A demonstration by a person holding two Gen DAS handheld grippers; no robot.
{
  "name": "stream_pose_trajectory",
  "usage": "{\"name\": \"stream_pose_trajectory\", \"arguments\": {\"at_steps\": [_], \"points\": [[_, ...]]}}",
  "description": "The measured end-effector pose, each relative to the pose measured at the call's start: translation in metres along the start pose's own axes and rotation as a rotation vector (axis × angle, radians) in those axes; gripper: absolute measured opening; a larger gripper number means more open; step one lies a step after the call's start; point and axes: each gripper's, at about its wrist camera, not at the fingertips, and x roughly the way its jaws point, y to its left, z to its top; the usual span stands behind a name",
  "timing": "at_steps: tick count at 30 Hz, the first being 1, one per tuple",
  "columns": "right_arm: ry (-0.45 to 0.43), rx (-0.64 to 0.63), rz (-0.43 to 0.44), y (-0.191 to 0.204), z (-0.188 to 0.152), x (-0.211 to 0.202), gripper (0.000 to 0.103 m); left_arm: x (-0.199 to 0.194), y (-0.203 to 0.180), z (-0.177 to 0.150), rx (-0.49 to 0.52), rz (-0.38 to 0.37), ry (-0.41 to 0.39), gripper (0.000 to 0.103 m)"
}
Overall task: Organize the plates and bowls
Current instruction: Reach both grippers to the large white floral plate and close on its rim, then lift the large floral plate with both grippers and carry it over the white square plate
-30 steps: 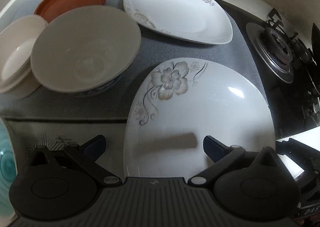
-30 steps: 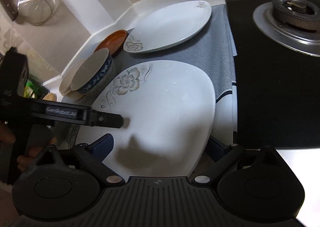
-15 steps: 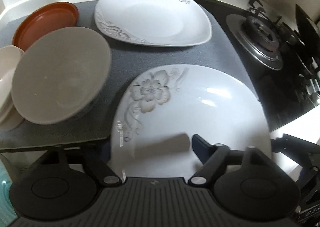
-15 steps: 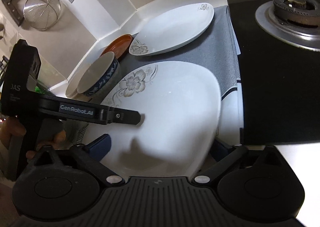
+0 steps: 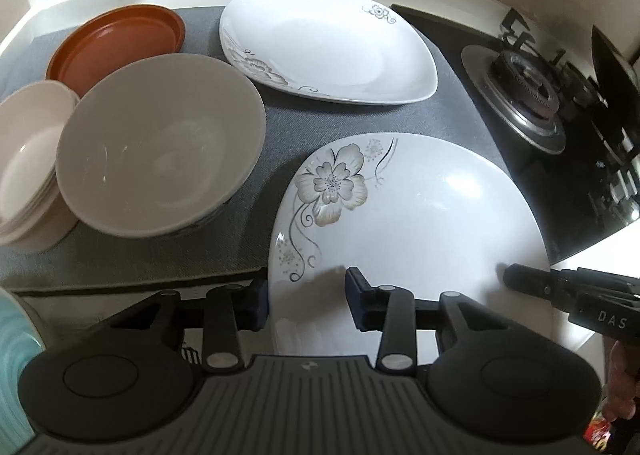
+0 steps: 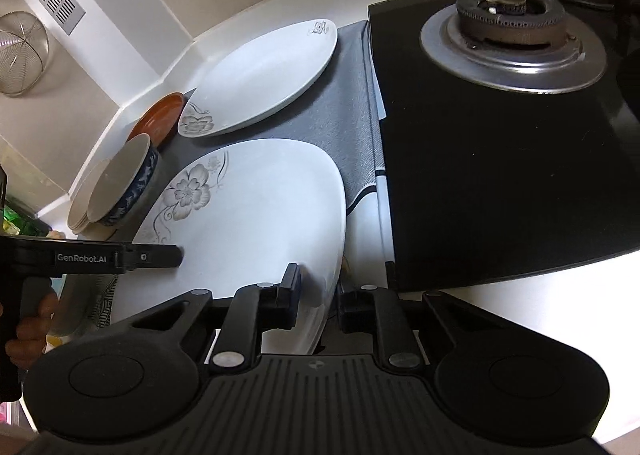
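Nearby, flowered plate point(image 5: 404, 223) – flower corner point(image 5: 334, 185) far-left, flat

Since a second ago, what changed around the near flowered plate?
Both grippers have just been closing on the near flowered plate: left gripper straddles its left rim, right gripper now pinches its right rim. The bowl, far plate and brown dish kept their places.
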Motion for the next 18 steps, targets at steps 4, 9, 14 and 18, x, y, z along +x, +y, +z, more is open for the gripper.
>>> {"name": "stream_pose_trajectory", "arguments": {"at_steps": [4,9,14,18], "points": [[-0.020,-0.018,-0.021,0.000,0.004,-0.008,0.019,-0.004,-0.005,-0.001,-0.019,-0.015,-0.014,0.042],[-0.038,-0.028,-0.030,-0.002,0.010,-0.014,0.019,-0.008,-0.011,0.005,-0.026,-0.026,-0.024,0.040],[-0.042,-0.029,-0.038,-0.005,0.012,-0.017,0.020,-0.012,-0.020,0.009,-0.016,-0.023,-0.032,0.039],[-0.053,-0.025,-0.043,-0.008,0.015,-0.022,0.020,-0.015,-0.026,0.015,-0.016,-0.034,-0.038,0.037]]}}
